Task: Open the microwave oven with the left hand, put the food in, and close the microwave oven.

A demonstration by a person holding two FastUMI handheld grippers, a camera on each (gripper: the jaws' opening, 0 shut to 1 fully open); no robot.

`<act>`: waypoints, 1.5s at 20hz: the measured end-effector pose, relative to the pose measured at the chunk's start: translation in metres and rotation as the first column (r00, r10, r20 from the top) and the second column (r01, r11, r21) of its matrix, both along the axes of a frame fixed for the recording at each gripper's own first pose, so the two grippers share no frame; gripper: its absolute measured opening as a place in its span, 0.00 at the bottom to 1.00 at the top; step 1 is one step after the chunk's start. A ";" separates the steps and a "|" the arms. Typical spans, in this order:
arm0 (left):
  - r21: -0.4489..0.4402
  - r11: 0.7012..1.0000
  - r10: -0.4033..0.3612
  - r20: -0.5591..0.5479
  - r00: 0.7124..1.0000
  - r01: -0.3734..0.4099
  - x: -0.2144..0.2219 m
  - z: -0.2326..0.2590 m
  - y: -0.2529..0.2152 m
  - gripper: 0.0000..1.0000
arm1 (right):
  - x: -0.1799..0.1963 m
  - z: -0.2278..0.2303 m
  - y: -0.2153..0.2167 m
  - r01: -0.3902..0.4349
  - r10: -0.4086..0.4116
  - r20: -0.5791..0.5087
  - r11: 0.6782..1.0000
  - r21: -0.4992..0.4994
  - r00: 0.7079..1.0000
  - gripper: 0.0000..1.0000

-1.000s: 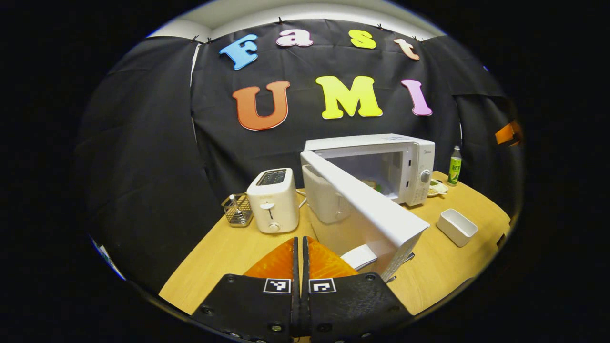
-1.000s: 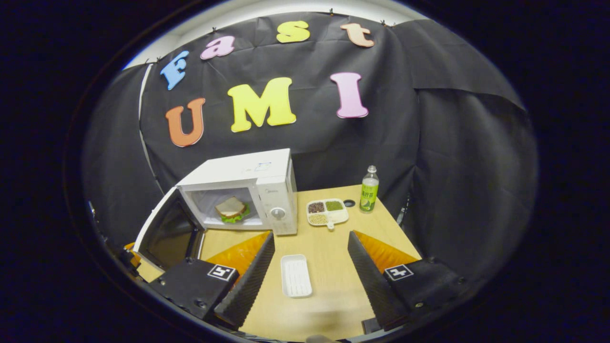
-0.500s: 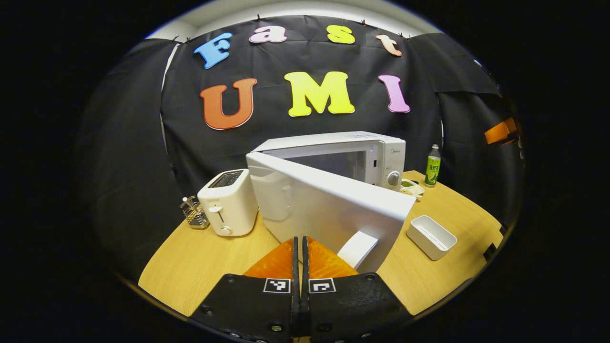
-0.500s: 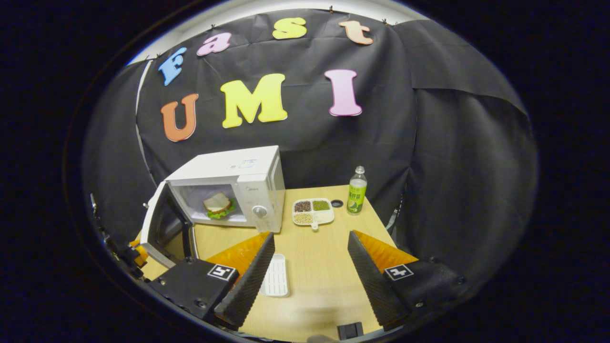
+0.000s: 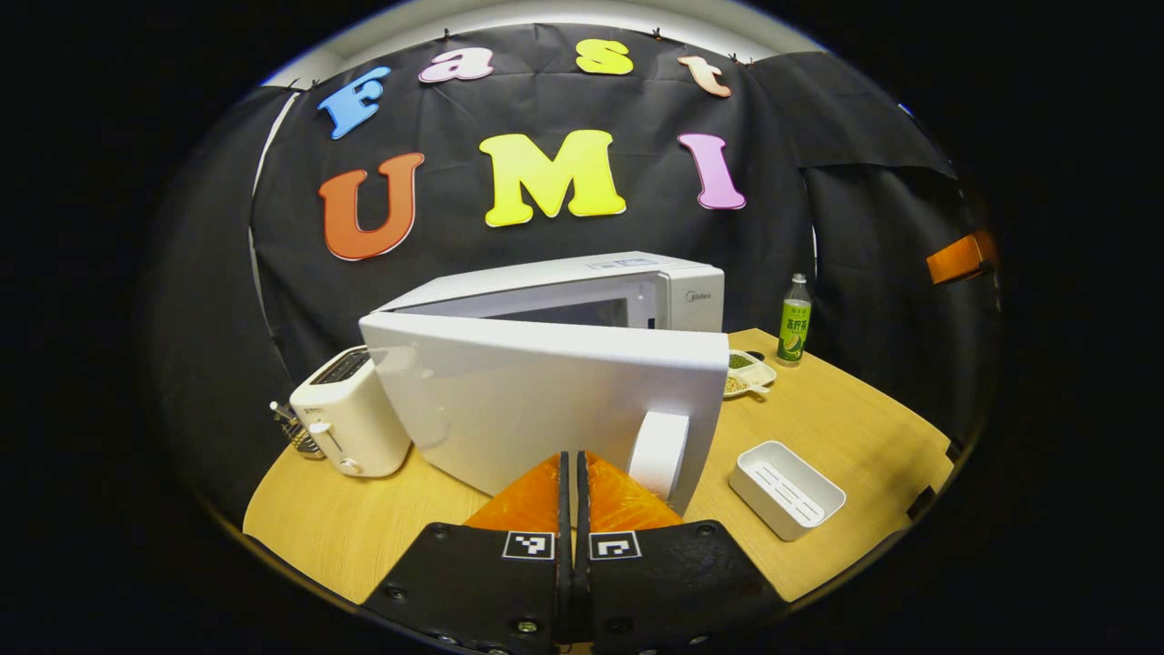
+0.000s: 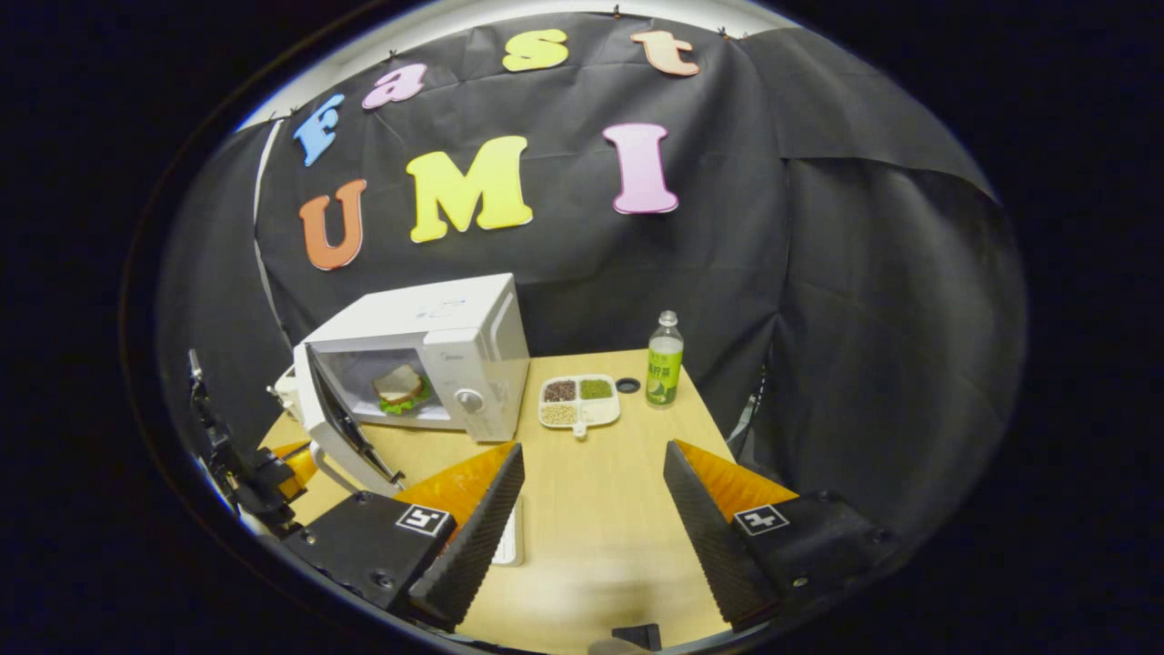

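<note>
door part-shut, food loaded.
sandwich (image 6: 397,388) sits inside the microwave (image 6: 436,350); its door (image 5: 546,396) is ajar, left gripper (image 5: 570,482) pressed together against it, apparently pushing; right gripper (image 6: 591,491) spread, idle nearer than the microwave.

Glossy white microwave door (image 5: 546,400) mirrors the smooth plastic toaster (image 5: 350,414); matt light wood table (image 5: 846,414); wire metal rack (image 5: 293,435); white plastic tray (image 5: 787,475)
</note>
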State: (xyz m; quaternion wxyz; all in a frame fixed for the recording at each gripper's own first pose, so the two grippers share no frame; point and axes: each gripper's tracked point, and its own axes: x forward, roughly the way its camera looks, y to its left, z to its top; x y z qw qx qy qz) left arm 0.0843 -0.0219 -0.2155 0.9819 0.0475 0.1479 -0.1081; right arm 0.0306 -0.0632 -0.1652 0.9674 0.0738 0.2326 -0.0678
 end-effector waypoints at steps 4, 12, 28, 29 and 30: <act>0.011 1.000 -0.026 0.008 1.000 0.026 0.025 -0.001 -0.020 0.00 | 0.001 -0.003 -0.022 0.029 -0.029 -0.001 1.000 0.002 1.000 0.99; 0.016 0.999 -0.048 0.016 0.999 0.048 0.071 -0.004 -0.047 0.00 | 0.004 -0.018 -0.046 0.083 -0.083 -0.019 0.996 0.021 0.996 0.99; -0.003 0.999 -0.049 -0.001 0.999 0.049 0.131 -0.004 -0.069 0.00 | 0.015 -0.034 -0.049 0.130 -0.127 -0.035 0.988 0.085 0.991 0.98; -0.001 0.999 -0.053 -0.003 0.999 0.053 0.130 -0.005 -0.070 0.00 | 0.015 -0.034 -0.051 0.129 -0.126 -0.033 0.988 0.084 0.991 0.99; 0.001 0.998 -0.056 0.001 0.998 0.056 0.131 -0.004 -0.070 0.00 | 0.015 -0.034 -0.051 0.129 -0.127 -0.035 0.988 0.084 0.991 0.98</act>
